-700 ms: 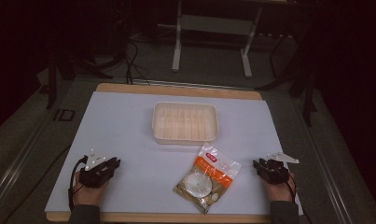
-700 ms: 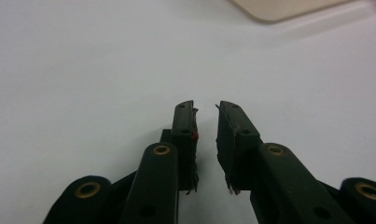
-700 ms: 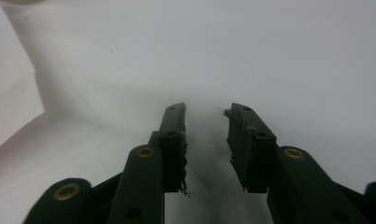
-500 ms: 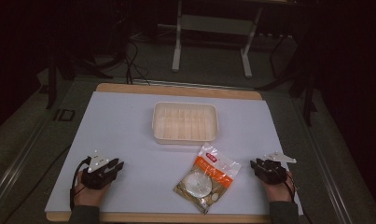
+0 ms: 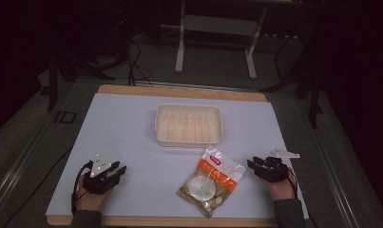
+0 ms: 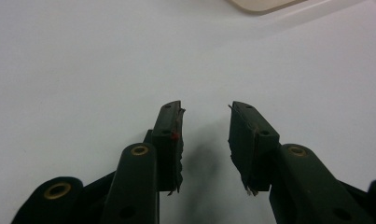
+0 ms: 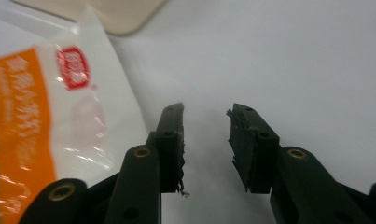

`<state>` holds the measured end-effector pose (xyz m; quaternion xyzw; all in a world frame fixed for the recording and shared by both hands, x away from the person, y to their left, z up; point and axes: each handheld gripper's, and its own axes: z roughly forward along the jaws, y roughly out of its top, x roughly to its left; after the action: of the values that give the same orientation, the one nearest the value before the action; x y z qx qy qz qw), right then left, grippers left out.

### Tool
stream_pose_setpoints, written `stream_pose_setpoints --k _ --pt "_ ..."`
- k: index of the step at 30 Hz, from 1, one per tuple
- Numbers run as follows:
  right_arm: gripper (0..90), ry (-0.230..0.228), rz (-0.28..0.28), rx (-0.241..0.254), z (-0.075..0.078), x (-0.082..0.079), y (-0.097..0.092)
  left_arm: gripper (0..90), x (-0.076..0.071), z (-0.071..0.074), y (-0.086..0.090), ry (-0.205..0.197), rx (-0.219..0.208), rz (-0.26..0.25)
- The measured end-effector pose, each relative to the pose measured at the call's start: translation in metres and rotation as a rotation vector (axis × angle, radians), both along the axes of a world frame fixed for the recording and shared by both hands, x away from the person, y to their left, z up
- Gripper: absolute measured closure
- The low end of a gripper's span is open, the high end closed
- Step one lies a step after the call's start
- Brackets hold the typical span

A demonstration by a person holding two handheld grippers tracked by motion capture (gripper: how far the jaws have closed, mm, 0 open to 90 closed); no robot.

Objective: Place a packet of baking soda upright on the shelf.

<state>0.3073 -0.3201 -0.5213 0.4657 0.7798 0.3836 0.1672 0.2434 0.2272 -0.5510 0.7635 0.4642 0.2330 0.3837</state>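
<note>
I had both grippers resting low on the white table point(image 5: 132, 128), my left gripper point(image 6: 205, 140) with its jaws apart over bare surface, my right gripper point(image 7: 205, 140) likewise apart and holding nothing. The orange-and-clear packet point(image 5: 211, 179) lay flat just beside my right gripper, near the cream tray point(image 5: 189, 124) beyond it. I judged nothing was begun; the next move probably called for reaching the right gripper across to the packet's edge.

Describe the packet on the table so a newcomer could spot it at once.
On the white table, look just in front of the cream tray, toward the right gripper. The packet lies flat there: clear plastic with an orange label, the only printed, glossy item.
</note>
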Motion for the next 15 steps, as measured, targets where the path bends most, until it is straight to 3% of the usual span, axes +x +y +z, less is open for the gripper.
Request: stream_pose_setpoints --k 6,15 --pt "58.7 0.031 0.062 0.018 0.005 0.009 0.007 63.3 0.001 0.000 -0.001 0.012 0.008 0.001" --pt "45.1 0.070 0.136 0.031 0.000 0.020 0.028 63.3 0.003 0.000 0.000 0.024 0.010 0.009"
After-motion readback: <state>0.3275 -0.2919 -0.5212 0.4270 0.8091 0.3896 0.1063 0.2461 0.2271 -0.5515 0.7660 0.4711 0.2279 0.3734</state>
